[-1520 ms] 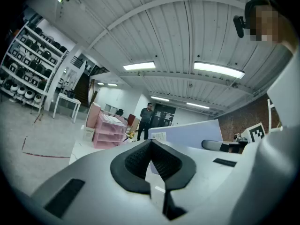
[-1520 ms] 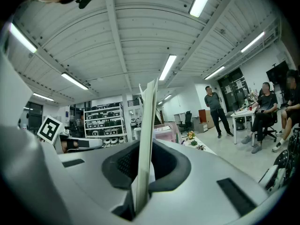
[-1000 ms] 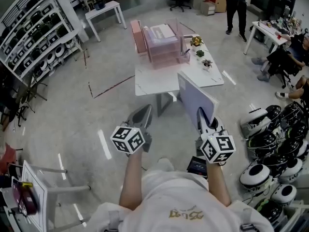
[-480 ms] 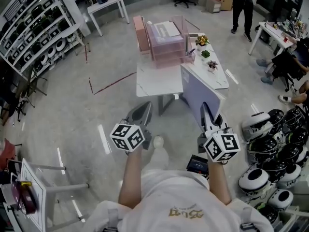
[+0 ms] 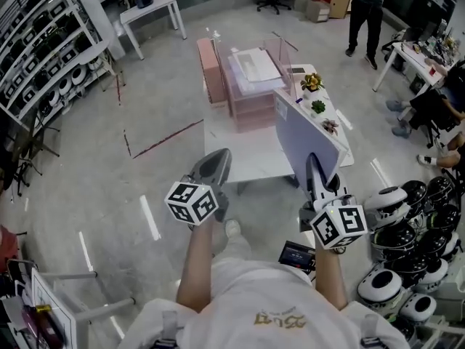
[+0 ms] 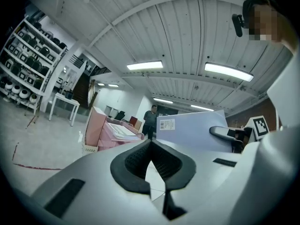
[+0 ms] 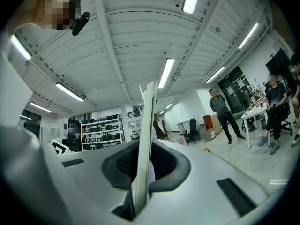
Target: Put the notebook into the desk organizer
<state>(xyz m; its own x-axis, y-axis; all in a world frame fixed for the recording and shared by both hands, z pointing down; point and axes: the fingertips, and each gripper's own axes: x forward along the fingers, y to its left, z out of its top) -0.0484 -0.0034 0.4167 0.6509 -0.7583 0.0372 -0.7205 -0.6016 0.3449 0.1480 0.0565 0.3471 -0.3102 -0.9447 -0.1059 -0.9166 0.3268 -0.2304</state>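
My right gripper (image 5: 317, 171) is shut on the lower edge of the lavender notebook (image 5: 305, 133), which stands upright on edge over the near right part of the white table (image 5: 243, 162). In the right gripper view the notebook (image 7: 149, 111) shows as a thin edge clamped between the dark pads of that gripper (image 7: 145, 149). The pink translucent desk organizer (image 5: 251, 86) stands at the table's far end, apart from the notebook; in the left gripper view the organizer (image 6: 110, 132) is ahead on the left. My left gripper (image 5: 216, 167) (image 6: 151, 146) is shut with nothing in it, level, at the table's near left edge.
Three small potted plants (image 5: 320, 106) line the table's right side. White round machines (image 5: 407, 224) crowd the floor at right. Shelving (image 5: 43, 57) runs along the left. A person (image 5: 367, 6) stands beyond the table, next to a small white table (image 5: 149, 9).
Both grippers and the notebook have moved forward toward the table. The table and organizer now sit closer in the head view. The grip on the notebook is unchanged.
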